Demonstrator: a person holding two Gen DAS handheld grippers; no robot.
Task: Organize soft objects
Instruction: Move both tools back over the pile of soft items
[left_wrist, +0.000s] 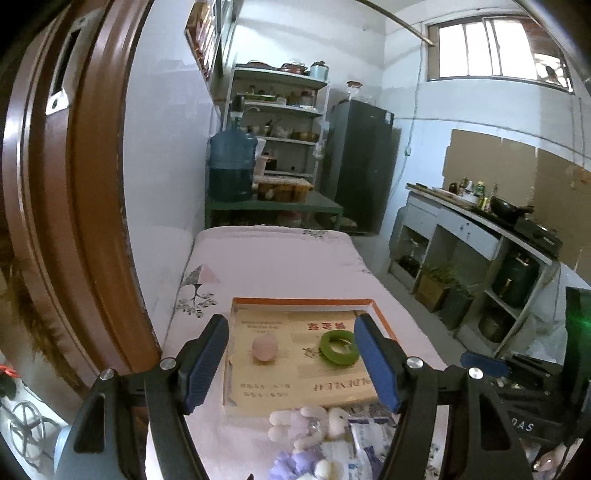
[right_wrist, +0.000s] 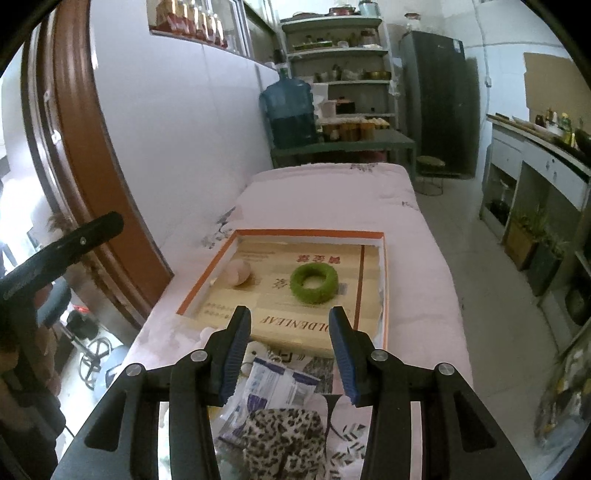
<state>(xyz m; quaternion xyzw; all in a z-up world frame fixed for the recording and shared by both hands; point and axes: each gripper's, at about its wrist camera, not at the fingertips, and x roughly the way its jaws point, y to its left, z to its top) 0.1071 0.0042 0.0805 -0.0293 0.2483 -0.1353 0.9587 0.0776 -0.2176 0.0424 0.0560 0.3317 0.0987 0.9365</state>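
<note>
A shallow cardboard box with an orange rim (left_wrist: 303, 301) (right_wrist: 310, 232) lies on the pink bed cover. In it sit a pale pink ball (left_wrist: 264, 347) (right_wrist: 238, 272) and a green fuzzy ring (left_wrist: 339, 348) (right_wrist: 314, 282). In front of the box lie a white plush bunny (left_wrist: 306, 424), a purple plush piece (left_wrist: 295, 461), tissue packets (right_wrist: 280, 384) and a leopard-print cloth (right_wrist: 284, 439). My left gripper (left_wrist: 291, 363) hangs above the box's near edge, open wide and empty. My right gripper (right_wrist: 289, 354) hovers over the loose pile, half open with nothing between its fingers.
The bed (right_wrist: 332, 192) runs along a white wall, with a brown door frame (left_wrist: 74, 221) at its left. Beyond its far end stand a blue water jug (right_wrist: 290, 110), shelves (right_wrist: 340, 55) and a dark fridge (right_wrist: 436, 99). A kitchen counter (right_wrist: 535, 155) lines the right side across a tiled floor aisle.
</note>
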